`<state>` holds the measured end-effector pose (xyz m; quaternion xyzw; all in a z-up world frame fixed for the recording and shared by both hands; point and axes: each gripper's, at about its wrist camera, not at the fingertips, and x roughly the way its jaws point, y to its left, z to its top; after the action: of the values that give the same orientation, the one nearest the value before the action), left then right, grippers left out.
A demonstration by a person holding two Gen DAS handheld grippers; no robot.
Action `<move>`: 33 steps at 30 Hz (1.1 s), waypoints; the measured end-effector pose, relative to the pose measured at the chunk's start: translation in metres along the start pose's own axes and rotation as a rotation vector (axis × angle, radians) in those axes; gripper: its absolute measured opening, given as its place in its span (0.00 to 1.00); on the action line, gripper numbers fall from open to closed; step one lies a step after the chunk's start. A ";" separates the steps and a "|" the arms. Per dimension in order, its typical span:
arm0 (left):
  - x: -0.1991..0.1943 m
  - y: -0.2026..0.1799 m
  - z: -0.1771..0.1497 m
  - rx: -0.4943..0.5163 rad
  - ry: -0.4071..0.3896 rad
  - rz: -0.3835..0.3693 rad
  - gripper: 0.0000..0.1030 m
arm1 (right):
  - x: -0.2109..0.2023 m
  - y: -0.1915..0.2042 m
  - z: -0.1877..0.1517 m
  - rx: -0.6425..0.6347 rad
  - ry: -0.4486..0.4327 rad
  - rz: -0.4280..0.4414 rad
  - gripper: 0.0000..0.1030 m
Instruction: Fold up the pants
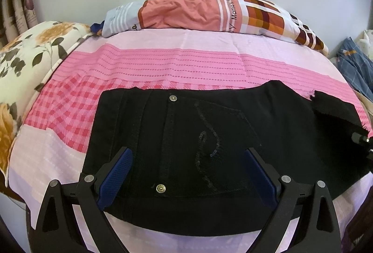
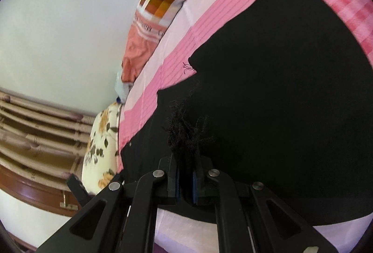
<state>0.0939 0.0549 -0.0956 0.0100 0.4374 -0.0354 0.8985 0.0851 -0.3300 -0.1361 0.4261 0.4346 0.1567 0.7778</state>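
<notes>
Black pants [image 1: 209, 136] lie flat on the pink bed sheet [image 1: 163, 64], waist end to the left, a back pocket with sequin stitching and two brass rivets facing up. My left gripper [image 1: 186, 173] is open, hovering over the waist and pocket area with its blue pads on either side. In the right wrist view the pants [image 2: 279, 89] fill the right half. My right gripper [image 2: 185, 178] is shut on the frayed hem of a pant leg [image 2: 186, 134], lifted off the sheet [image 2: 163, 61]. That raised leg end shows at the far right of the left wrist view [image 1: 335, 110].
A patchwork orange and white pillow [image 1: 209, 12] lies at the head of the bed by the wall. A floral pillow [image 1: 28, 61] sits at the left edge. Blue checked cloth [image 1: 356, 64] lies off the right side. A wooden bed frame [image 2: 28, 185] shows low left.
</notes>
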 end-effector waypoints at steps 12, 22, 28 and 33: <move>0.006 -0.001 -0.003 -0.002 0.023 -0.008 0.92 | 0.043 0.020 -0.021 -0.069 0.111 0.004 0.08; 0.010 -0.001 -0.005 -0.006 0.043 -0.012 0.92 | 0.053 0.024 -0.032 -0.088 0.159 0.010 0.08; 0.013 0.000 -0.005 -0.005 0.052 -0.012 0.93 | 0.059 0.027 -0.036 -0.094 0.177 0.013 0.09; 0.014 0.000 -0.006 -0.003 0.058 -0.012 0.92 | 0.063 0.029 -0.040 -0.103 0.188 0.015 0.09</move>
<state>0.0979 0.0540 -0.1101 0.0069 0.4636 -0.0399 0.8851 0.0929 -0.2531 -0.1575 0.3723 0.4940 0.2240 0.7531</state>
